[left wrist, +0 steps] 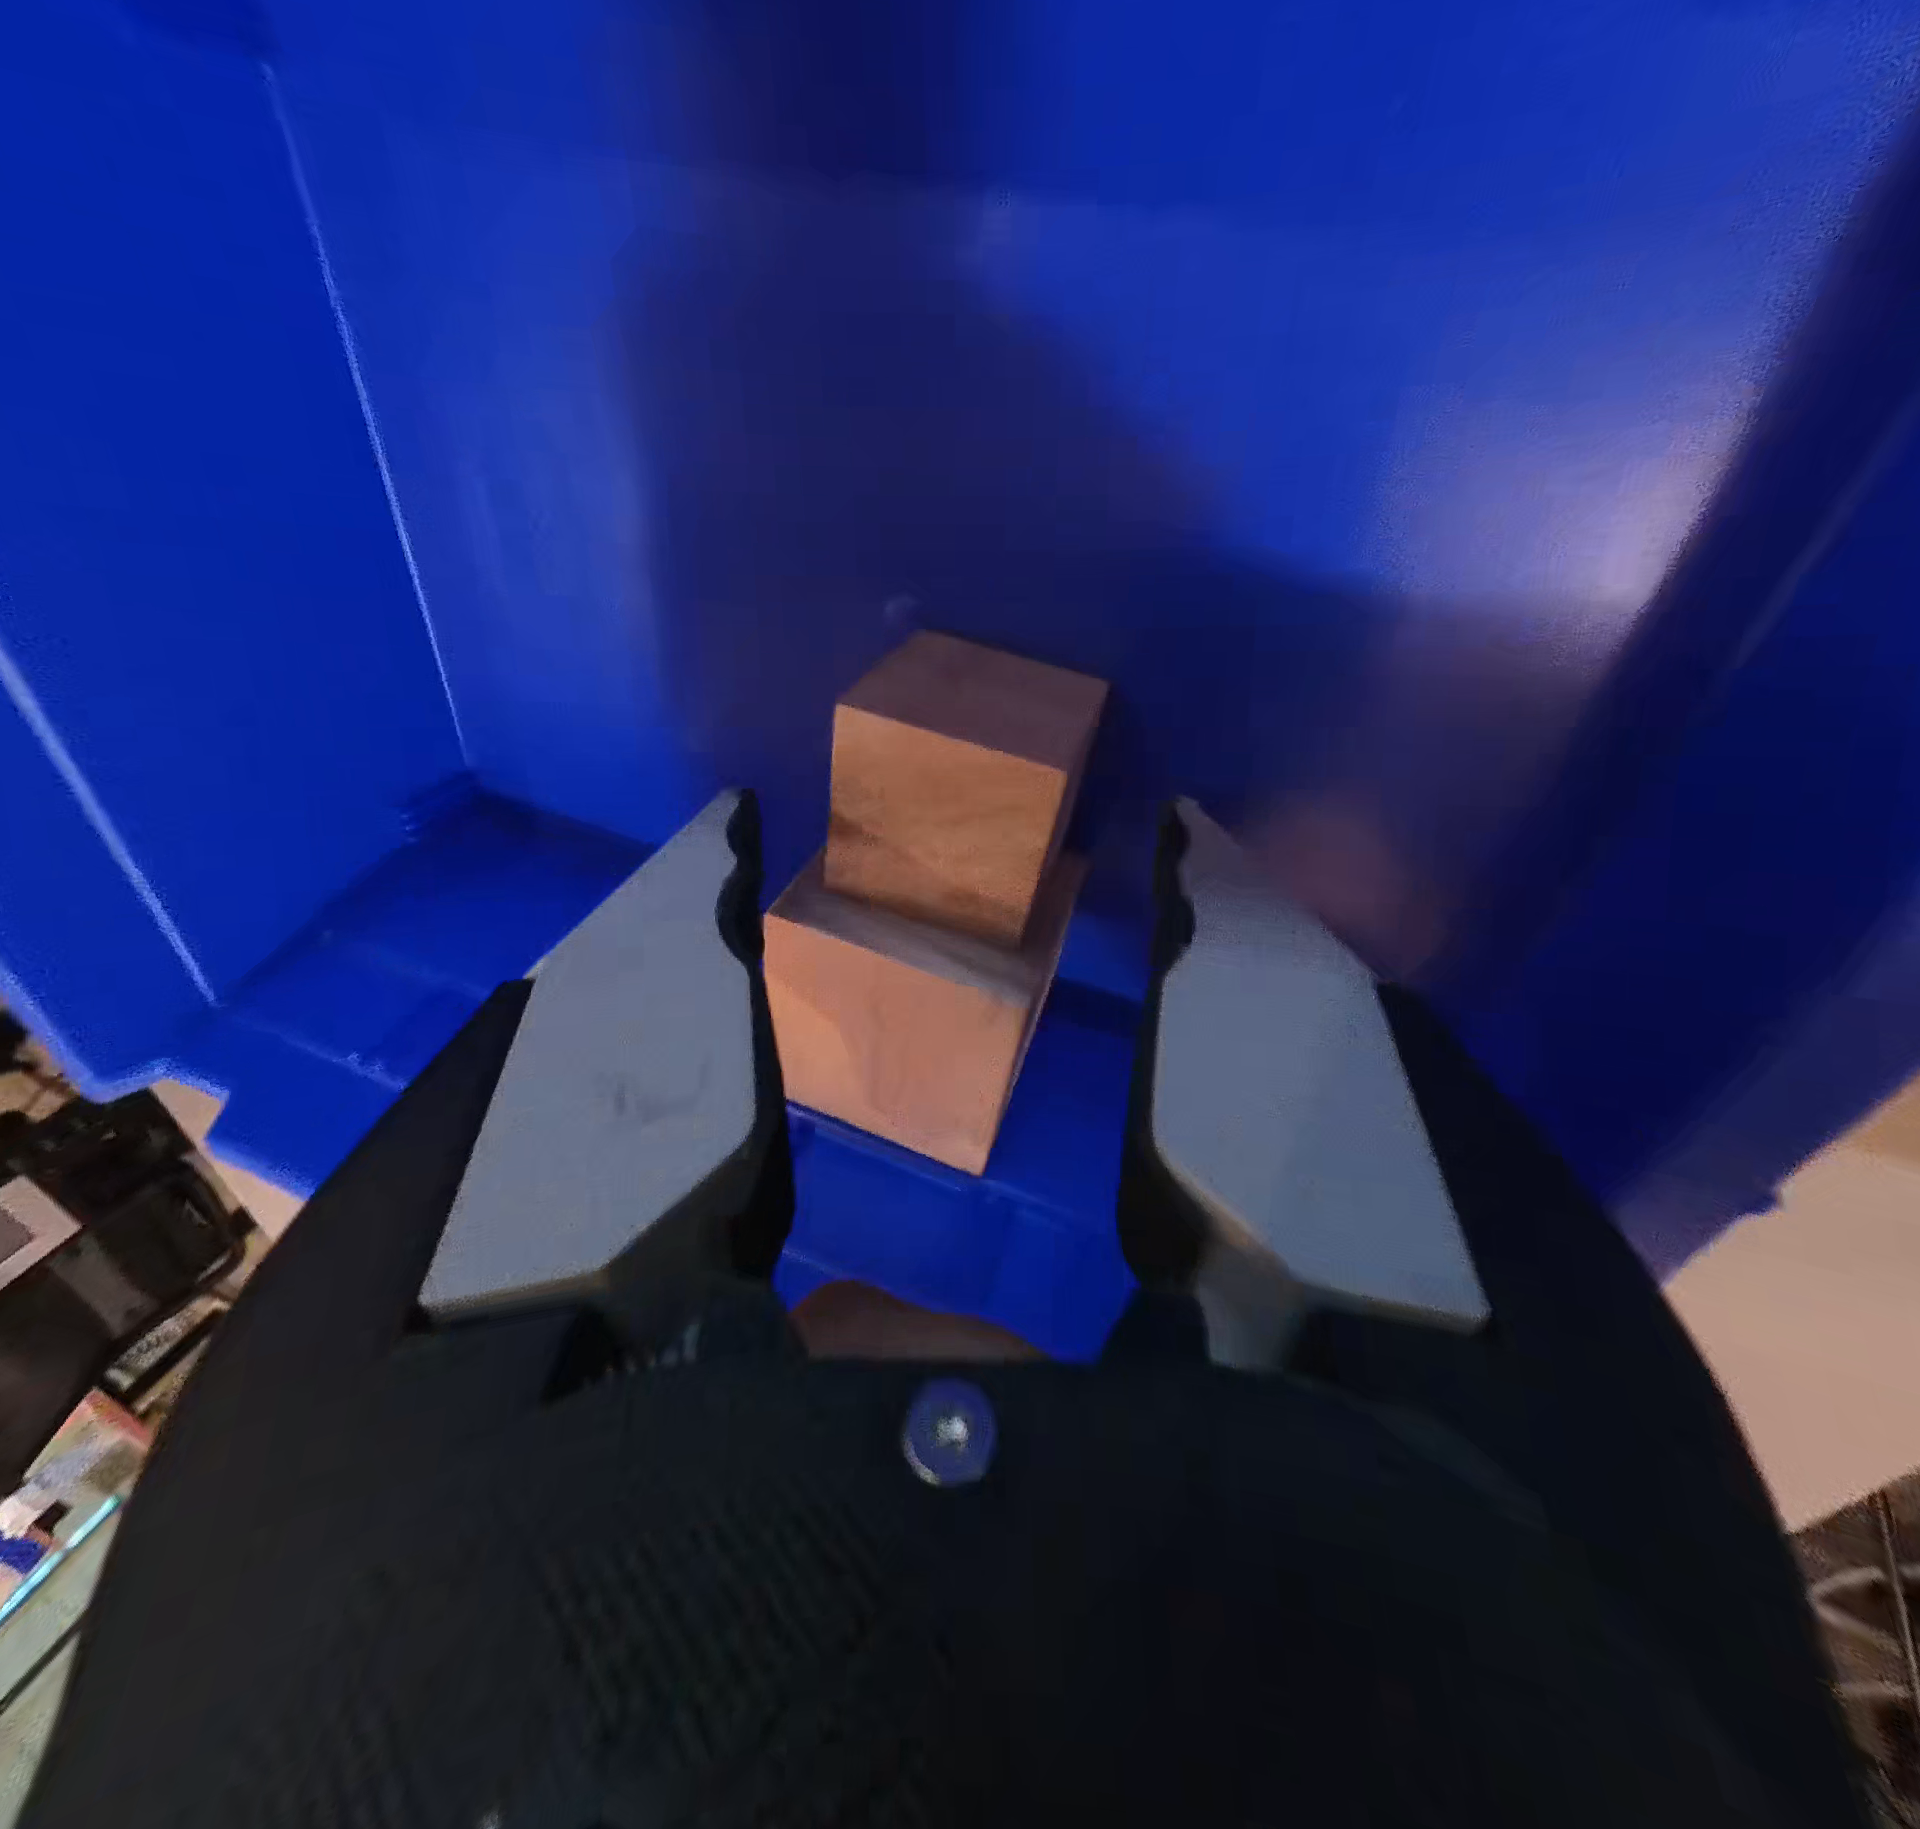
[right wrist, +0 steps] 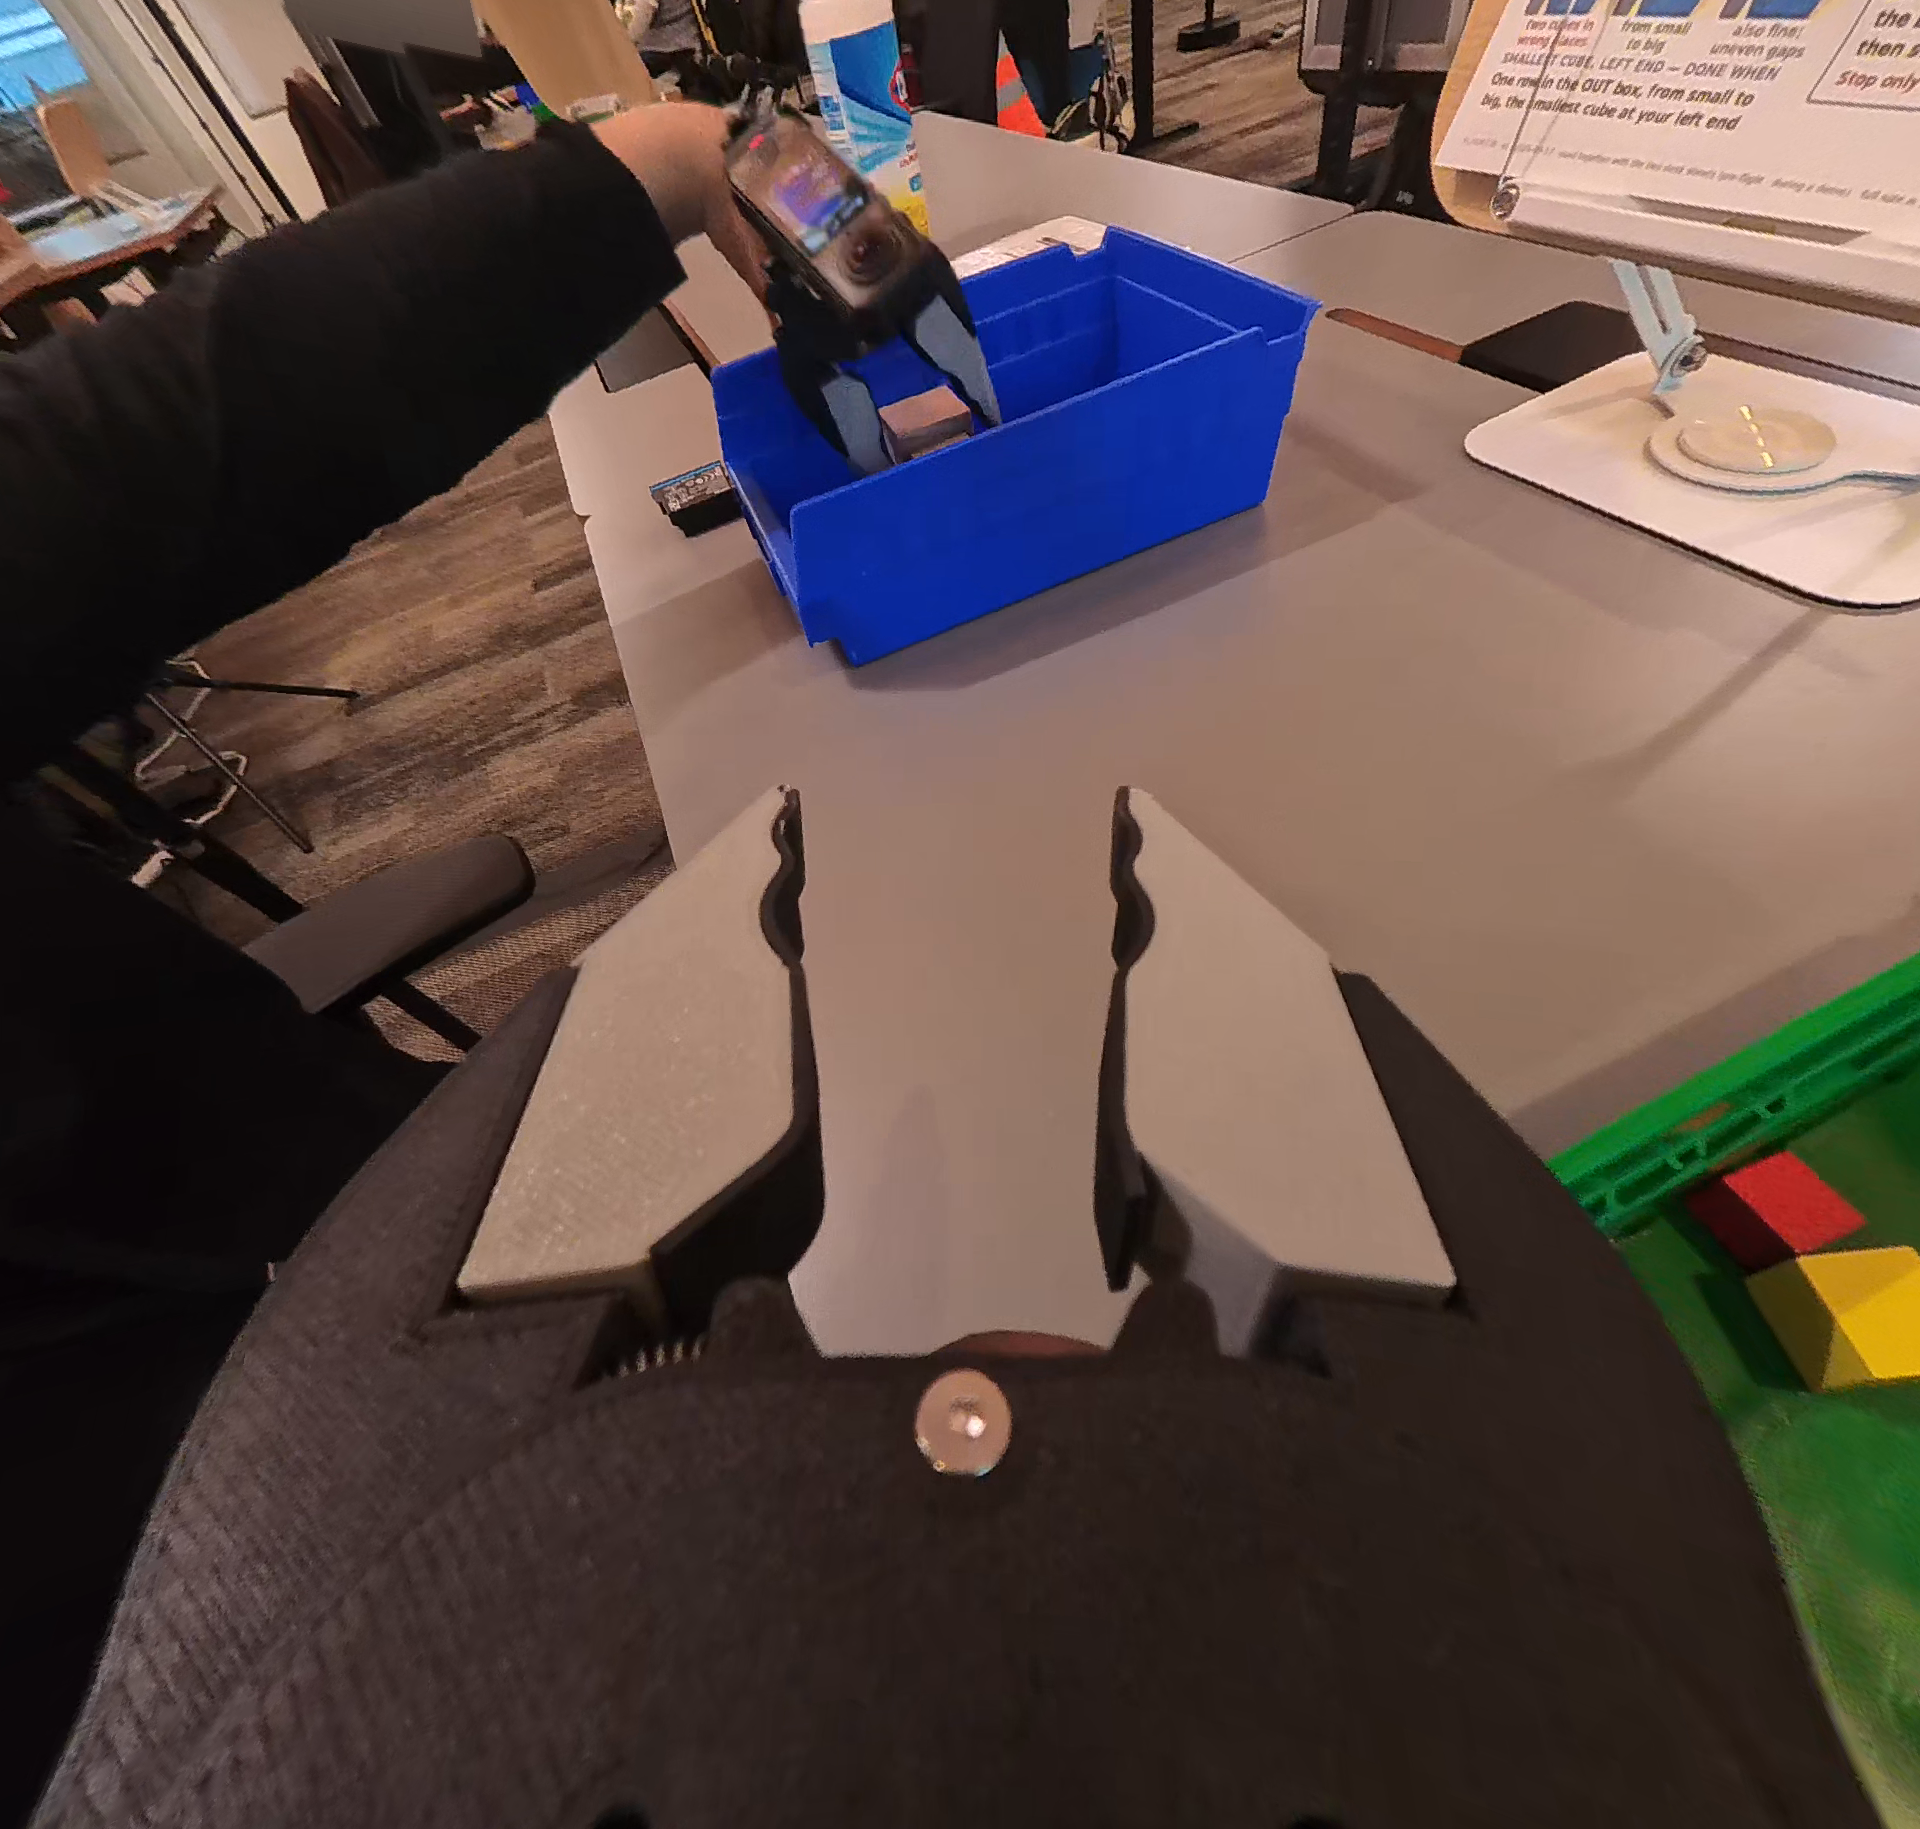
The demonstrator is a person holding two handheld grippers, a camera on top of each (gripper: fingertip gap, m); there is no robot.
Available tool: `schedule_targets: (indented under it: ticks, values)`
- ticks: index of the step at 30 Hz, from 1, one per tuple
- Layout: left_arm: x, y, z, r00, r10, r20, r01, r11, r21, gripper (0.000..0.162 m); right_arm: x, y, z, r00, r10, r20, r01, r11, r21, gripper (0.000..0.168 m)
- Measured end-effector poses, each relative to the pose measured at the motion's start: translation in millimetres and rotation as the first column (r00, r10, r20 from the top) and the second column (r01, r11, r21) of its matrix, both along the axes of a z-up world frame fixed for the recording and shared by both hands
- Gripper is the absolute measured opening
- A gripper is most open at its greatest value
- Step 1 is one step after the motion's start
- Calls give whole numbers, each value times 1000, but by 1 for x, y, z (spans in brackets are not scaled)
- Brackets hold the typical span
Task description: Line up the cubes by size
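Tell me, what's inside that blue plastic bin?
Inside the blue plastic bin are two plain wooden cubes, lined up touching, between the fingers of the open left gripper. A third brownish shape behind the gripper body is mostly covered.

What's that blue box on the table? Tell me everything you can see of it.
The blue bin is a glossy, open-topped plastic container with a divider wall across its inside. It sits flat on the grey table. Two wooden cubes lie inside, the farther cube right behind the nearer cube. The open left gripper reaches in around them.
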State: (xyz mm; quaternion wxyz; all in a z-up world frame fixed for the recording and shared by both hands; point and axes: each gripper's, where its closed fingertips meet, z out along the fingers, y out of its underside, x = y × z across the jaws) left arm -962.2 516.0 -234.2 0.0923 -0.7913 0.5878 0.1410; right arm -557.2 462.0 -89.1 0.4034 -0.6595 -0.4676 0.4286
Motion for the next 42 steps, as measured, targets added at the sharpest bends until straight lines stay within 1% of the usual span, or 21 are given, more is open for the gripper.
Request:
schedule_targets:
  ticks: [1, 2, 3, 4, 7, 10, 12, 14, 15, 17, 19, 21, 24, 27, 29, 32, 35, 38, 40, 41, 42]
  values:
    - [-2, 1, -5, 1000, 2, -7, -3, 1000, -17, 73, 0, 1, -1, 1000, 0, -1, 0, 1000, -7, 57]
    - [-1, 1, -9, 1000, 3, 10, -2, 999, -35, 66, -1, 2, -2, 1000, 0, 1, 0, 1000, -14, 57]
    - [4, 4, -9, 999, 4, 43, -3, 1000, -26, 53, -1, 3, -3, 1000, 1, 3, -1, 1000, -18, 57]
    - [7, 7, -8, 999, -10, 51, 11, 1000, -14, 48, -2, 2, -3, 1000, 4, 3, -4, 1000, -20, 57]
    - [16, 6, -4, 996, -51, 74, 50, 999, 12, 48, -2, 0, -3, 1000, 14, 5, -14, 1000, -13, 57]
    - [27, 10, 18, 990, -81, 118, 64, 989, 136, 48, -3, -4, -3, 999, 32, 1, -32, 999, -17, 57]
    - [42, 14, 46, 977, -128, 172, 74, 954, 290, 48, -4, -7, -3, 999, 47, -3, -47, 998, -29, 57]
    - [71, 14, 89, 942, -220, 255, 73, 872, 484, 48, -5, -14, -1, 997, 75, -12, -75, 996, -43, 58]
    - [92, 8, 113, 906, -286, 312, 62, 819, 570, 48, -7, -19, 1, 995, 97, -22, -98, 994, -49, 58]
    - [145, -19, 157, 790, -450, 417, 41, 717, 696, 48, -11, -31, 5, 989, 142, -42, -144, 988, -53, 58]
    - [196, -57, 185, 680, -597, 427, 47, 616, 786, 47, -17, -41, 9, 982, 180, -55, -183, 982, -52, 60]
    - [242, -93, 198, 604, -699, 382, 59, 517, 854, 47, -24, -55, 15, 969, 231, -87, -236, 971, -46, 66]
    - [295, -136, 200, 533, -788, 309, 50, 393, 918, 47, -36, -83, 26, 935, 321, -151, -332, 942, -53, 70]
    - [323, -158, 191, 514, -813, 274, 26, 334, 942, 47, -46, -105, 31, 903, 384, -191, -403, 912, -73, 74]
    - [334, -162, 180, 514, -818, 258, 44, 326, 944, 48, -52, -114, 30, 893, 403, -199, -427, 899, -95, 80]
    - [340, -154, 166, 593, -785, 178, 119, 304, 945, 47, -63, -118, 29, 892, 389, -230, -427, 892, -147, 85]
    - [352, -162, 160, 544, -819, 183, 139, 303, 943, 47, -71, -123, 26, 873, 417, -253, -470, 858, -209, 85]
    - [356, -161, 158, 537, -827, 168, 141, 284, 949, 47, -74, -124, 25, 857, 427, -290, -497, 833, -244, 75]
    - [359, -164, 160, 503, -843, 192, 122, 289, 950, 46, -76, -120, 20, 862, 422, -281, -489, 837, -245, 57]
    - [360, -166, 161, 487, -849, 205, 112, 293, 949, 46, -76, -119, 20, 858, 427, -285, -495, 836, -239, 52]
    - [360, -166, 162, 482, -851, 209, 104, 293, 951, 46, -76, -120, 21, 851, 430, -300, -505, 826, -250, 51]
